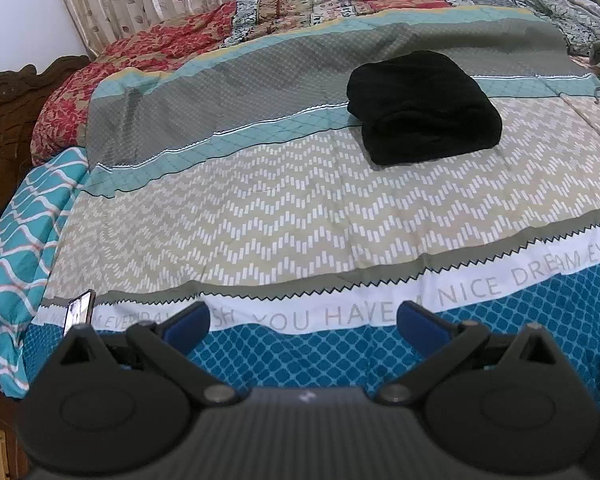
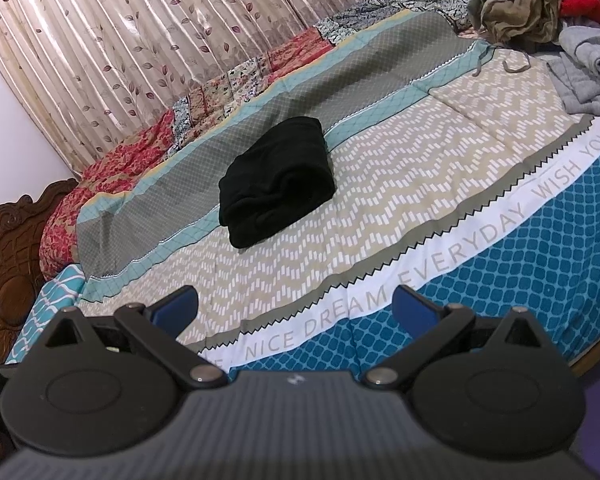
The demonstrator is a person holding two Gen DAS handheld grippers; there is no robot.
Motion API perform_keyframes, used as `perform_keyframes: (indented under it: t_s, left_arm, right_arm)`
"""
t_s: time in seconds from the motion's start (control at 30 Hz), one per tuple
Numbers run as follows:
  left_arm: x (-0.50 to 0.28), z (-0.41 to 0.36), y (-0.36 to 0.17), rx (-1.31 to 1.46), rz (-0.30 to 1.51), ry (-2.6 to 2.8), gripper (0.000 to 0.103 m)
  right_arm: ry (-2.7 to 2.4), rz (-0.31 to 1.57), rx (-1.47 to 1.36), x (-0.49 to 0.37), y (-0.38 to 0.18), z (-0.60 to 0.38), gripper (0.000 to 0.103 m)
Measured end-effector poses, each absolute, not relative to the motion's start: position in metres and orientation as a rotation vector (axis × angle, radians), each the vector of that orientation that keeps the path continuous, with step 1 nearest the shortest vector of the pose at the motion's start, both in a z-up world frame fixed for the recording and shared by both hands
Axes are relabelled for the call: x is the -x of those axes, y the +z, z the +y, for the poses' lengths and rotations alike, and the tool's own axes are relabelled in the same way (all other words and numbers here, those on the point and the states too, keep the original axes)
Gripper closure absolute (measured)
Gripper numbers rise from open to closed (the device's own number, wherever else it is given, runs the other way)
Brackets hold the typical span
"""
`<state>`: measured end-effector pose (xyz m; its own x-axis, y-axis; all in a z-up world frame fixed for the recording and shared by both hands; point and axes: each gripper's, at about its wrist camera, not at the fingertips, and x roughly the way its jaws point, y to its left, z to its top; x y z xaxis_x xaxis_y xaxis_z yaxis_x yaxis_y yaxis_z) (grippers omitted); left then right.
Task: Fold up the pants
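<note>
Black pants (image 1: 424, 108) lie folded into a compact bundle on the patterned bedspread (image 1: 260, 216), across its grey and teal stripes. The same bundle of pants (image 2: 278, 188) shows left of centre in the right wrist view. My left gripper (image 1: 304, 320) is open, well short of the pants, over the bed's near edge with nothing between its blue pads (image 1: 190, 326). My right gripper (image 2: 294, 308) is also open and empty, held back near the bedspread (image 2: 420, 184) front edge.
A pile of loose clothes (image 2: 540, 4) and grey garments (image 2: 588, 76) sits at the bed's far right. A phone (image 1: 79, 311) stands by the left gripper. A carved wooden headboard (image 2: 8, 240) is at left, a curtain (image 2: 140, 40) behind.
</note>
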<state>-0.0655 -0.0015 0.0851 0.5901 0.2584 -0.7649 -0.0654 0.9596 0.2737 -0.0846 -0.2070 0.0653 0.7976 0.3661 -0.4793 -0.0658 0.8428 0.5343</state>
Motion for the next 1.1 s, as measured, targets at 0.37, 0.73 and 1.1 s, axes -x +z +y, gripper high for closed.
perform_keyframes:
  t_s: [0.37,0.73,1.1]
  left_arm:
    - [0.0661,-0.0036,0.0853,-0.222,0.932,0.182,0.000]
    - [0.0648,-0.0057,0.0862,-0.205,0.952,0.155,0.000]
    - [0.0645,-0.0103,0.0876,-0.197,0.963,0.134,0.000]
  right_arm:
    - [0.240,0.598,-0.526,0.0856,0.0666,-0.2080,0.000]
    - [0.236,0.590,-0.527,0.0857,0.0674,-0.2083,0.000]
    - [0.237,0.575,-0.527,0.0852,0.0691,-0.2088,0.000]
